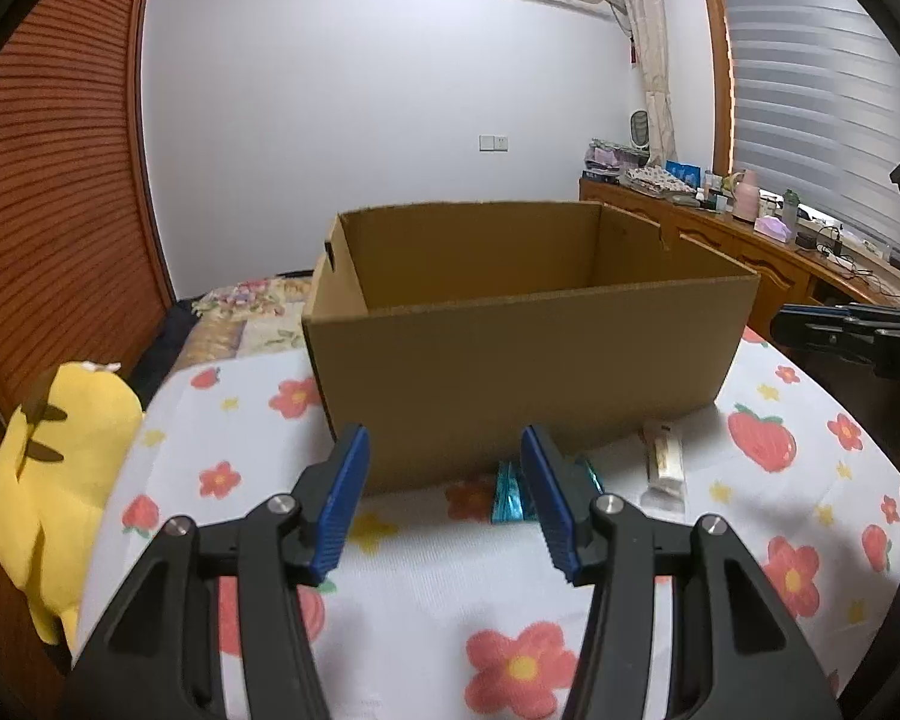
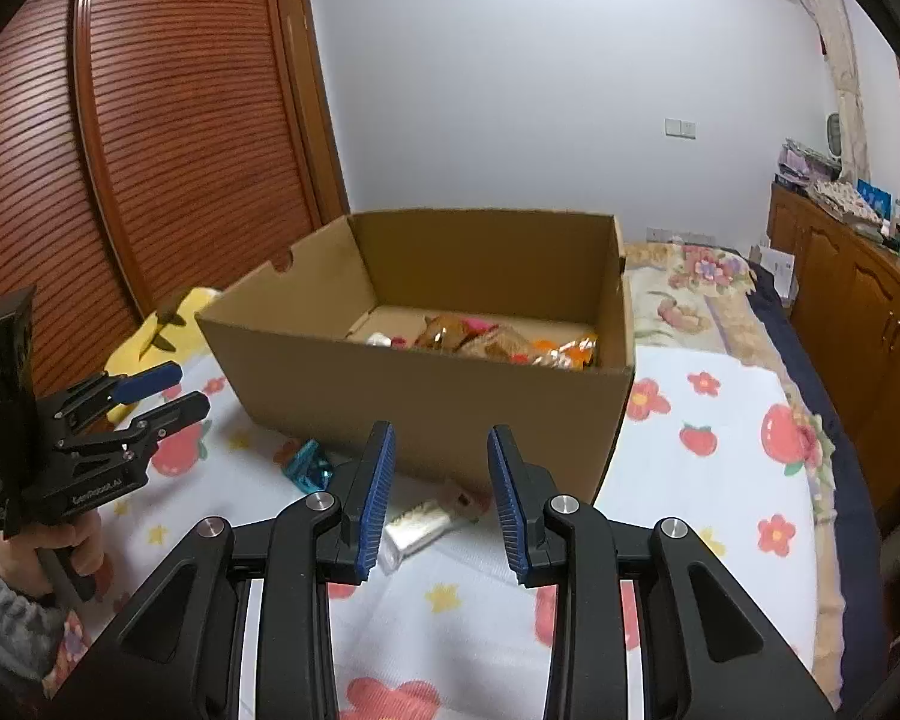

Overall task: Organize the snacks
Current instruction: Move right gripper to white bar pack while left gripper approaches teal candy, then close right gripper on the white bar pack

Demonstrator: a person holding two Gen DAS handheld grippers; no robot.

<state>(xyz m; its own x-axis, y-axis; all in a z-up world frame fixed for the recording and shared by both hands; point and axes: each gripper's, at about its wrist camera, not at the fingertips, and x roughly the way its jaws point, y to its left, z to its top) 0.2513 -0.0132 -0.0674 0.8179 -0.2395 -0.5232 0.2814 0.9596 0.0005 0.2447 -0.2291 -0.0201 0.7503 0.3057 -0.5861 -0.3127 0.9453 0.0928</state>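
Observation:
An open cardboard box (image 1: 528, 372) stands on the flowered cloth; in the right wrist view (image 2: 426, 396) it holds several snack packets (image 2: 498, 342). A blue foil snack (image 1: 510, 495) lies at the box's front, just beyond my open, empty left gripper (image 1: 444, 498); it also shows in the right wrist view (image 2: 309, 468). A pale wrapped snack bar (image 1: 663, 459) lies to its right, and sits just beyond my open, empty right gripper (image 2: 441, 504) in the right wrist view (image 2: 420, 525). The left gripper (image 2: 156, 396) appears at the left there, the right gripper (image 1: 798, 324) at the right edge of the left view.
A yellow plush toy (image 1: 60, 480) lies at the cloth's left edge. A wooden slatted wardrobe (image 2: 150, 150) stands to the left. A wooden cabinet (image 1: 750, 252) with clutter runs along the right wall. A quilted bed (image 2: 702, 294) lies behind the box.

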